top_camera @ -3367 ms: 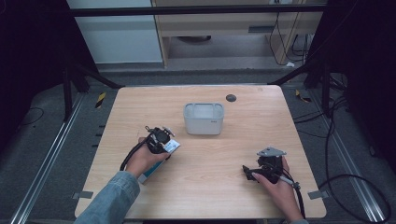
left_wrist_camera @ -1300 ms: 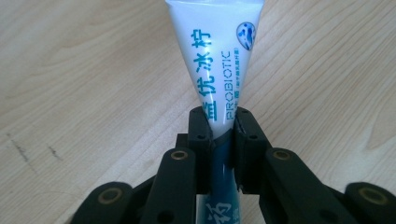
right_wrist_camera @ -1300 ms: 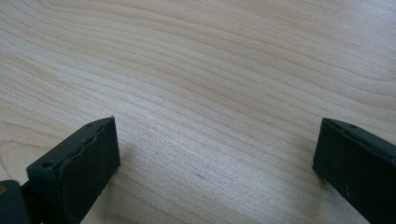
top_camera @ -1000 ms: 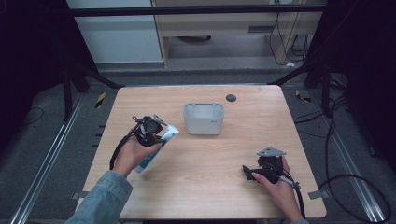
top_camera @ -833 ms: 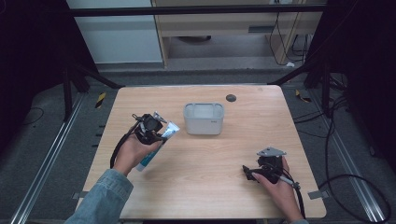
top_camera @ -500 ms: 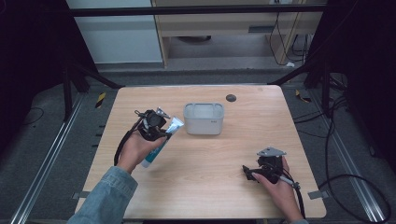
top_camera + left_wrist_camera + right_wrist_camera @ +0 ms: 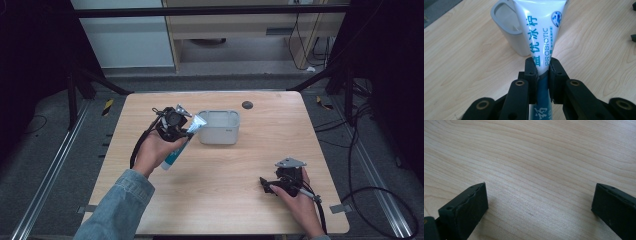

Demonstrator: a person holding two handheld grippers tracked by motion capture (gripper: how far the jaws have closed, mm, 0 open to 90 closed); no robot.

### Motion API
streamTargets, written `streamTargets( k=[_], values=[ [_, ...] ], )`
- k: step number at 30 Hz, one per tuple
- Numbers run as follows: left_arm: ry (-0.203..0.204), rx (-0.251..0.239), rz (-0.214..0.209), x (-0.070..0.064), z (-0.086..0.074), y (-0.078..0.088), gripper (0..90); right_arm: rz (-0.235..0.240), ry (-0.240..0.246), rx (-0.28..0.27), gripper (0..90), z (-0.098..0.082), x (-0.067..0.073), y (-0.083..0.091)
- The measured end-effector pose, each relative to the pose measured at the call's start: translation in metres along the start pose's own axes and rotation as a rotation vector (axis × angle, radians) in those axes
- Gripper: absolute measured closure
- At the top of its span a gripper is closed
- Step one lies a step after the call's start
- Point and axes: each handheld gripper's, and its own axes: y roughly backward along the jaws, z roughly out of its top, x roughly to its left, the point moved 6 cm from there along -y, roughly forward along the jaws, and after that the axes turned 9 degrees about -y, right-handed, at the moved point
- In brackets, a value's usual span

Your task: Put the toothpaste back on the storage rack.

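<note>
Left gripper [image 7: 176, 123] has been carrying the toothpaste tube [image 7: 179, 144] up and across the table [image 7: 220, 200] from the near-left area toward the grey bin [image 7: 220, 127]; right gripper [image 7: 280, 184] hasn't shifted. Now the left gripper is holding the tube off the surface, jaws clamped tight on the tube's middle, seen clearly in the left gripper view [image 7: 541, 75]. Tube [image 7: 541, 32] is pointing its flat crimped end at the bin [image 7: 509, 30], that end hanging just over or at the bin's near-left rim; cap end is trailing back under the hand. Can't tell if the crimp is already past the rim.

Right gripper is resting on the near-right table, jaws spread wide [image 7: 539, 202], nothing between them, just bare wood [image 7: 536, 157].

Progress, judging: pick-up done, transport nearly done. Left to do: bringing the tube fully over the bin opening, lowering or tipping it in, releasing. Bin looks empty from the high view, though its floor is partly hidden.
</note>
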Motion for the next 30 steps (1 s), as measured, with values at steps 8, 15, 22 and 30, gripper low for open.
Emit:
streamTargets(
  k=[8,15,22,30],
  values=[
    [0.01,-0.033,0.003,0.007,0.018,0.003,78.8,0.0,0.0,0.001,0.7,0.0,0.0,0.0],
    [0.011,-0.057,0.012,0.013,0.031,0.006,78.8,0.002,-0.008,0.002,0.7,0.0,0.001,0.0],
    [0.005,-0.087,0.023,0.014,0.046,0.01,78.8,0.001,-0.006,0.002,0.7,0.0,0.0,0.0],
    [-0.008,-0.106,0.024,0.012,0.064,0.012,78.7,0.002,-0.007,0.002,0.7,0.0,0.001,0.0]
  ],
)
